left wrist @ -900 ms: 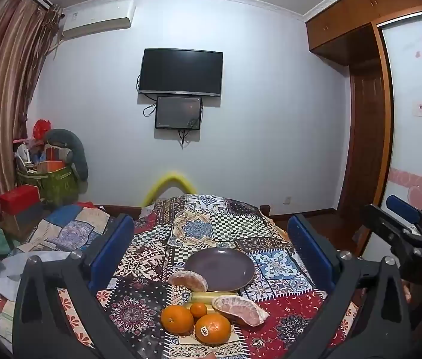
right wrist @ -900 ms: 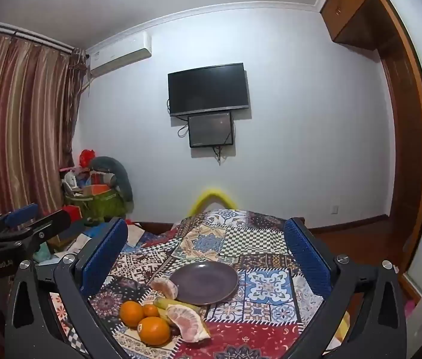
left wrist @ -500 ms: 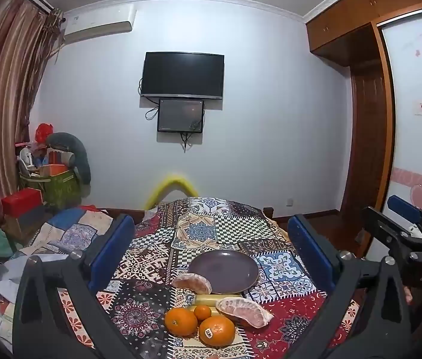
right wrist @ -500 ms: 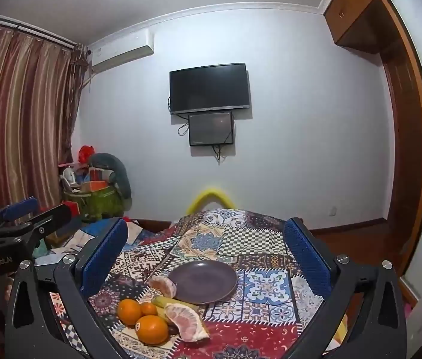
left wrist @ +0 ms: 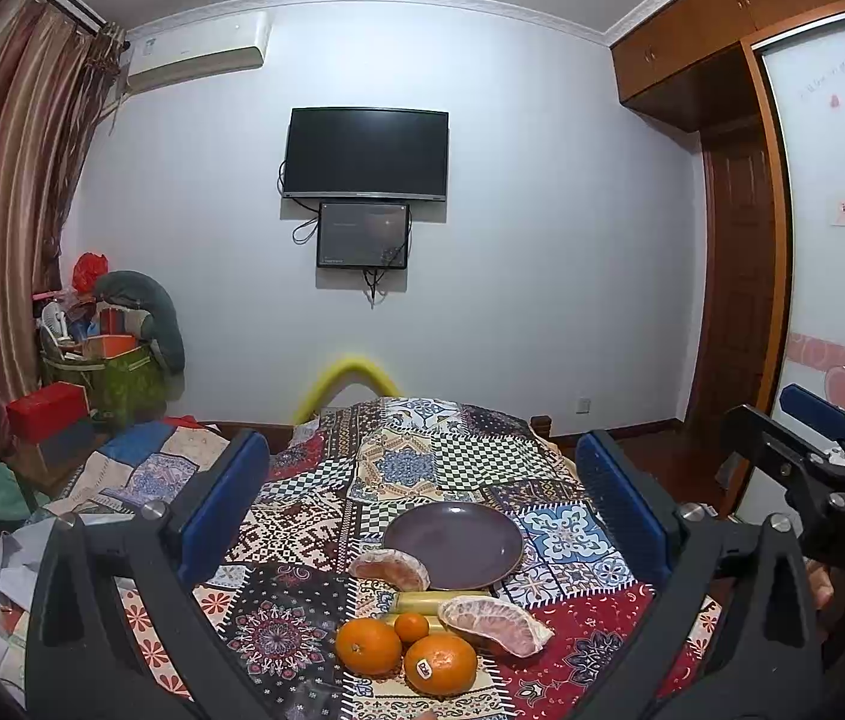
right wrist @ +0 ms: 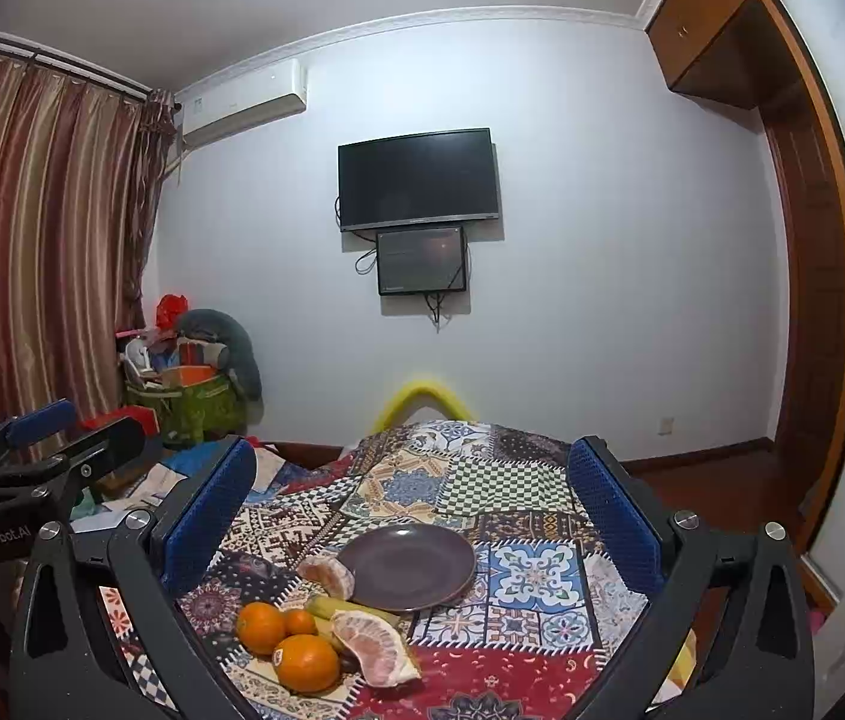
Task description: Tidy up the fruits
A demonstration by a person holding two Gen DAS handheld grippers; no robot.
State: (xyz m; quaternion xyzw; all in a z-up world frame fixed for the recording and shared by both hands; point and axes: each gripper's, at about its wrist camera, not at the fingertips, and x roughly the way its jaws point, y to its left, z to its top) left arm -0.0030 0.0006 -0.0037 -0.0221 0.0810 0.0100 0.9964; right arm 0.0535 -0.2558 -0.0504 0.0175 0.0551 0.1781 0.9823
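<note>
A dark purple plate (left wrist: 453, 543) (right wrist: 407, 564) lies on the patchwork tablecloth. Near its front edge are two peeled pomelo pieces (left wrist: 389, 567) (left wrist: 497, 624), a banana (left wrist: 416, 602), two large oranges (left wrist: 367, 645) (left wrist: 440, 663) and a small orange (left wrist: 411, 626). The same fruit shows in the right wrist view: pomelo pieces (right wrist: 326, 575) (right wrist: 375, 645), oranges (right wrist: 260, 626) (right wrist: 305, 662). My left gripper (left wrist: 422, 498) is open and empty, held above and behind the fruit. My right gripper (right wrist: 413, 492) is open and empty too.
The patchwork-covered table (left wrist: 422, 468) runs away from me toward a white wall with a TV (left wrist: 365, 153). A yellow chair back (left wrist: 350, 375) stands at the far end. Boxes and bags (left wrist: 98, 372) pile up at the left by curtains. A wooden door (left wrist: 734, 300) is at right.
Both grippers drifted slightly; the fruit and plate shifted a little in view. Jaws stayed open and nothing on the table moved.
</note>
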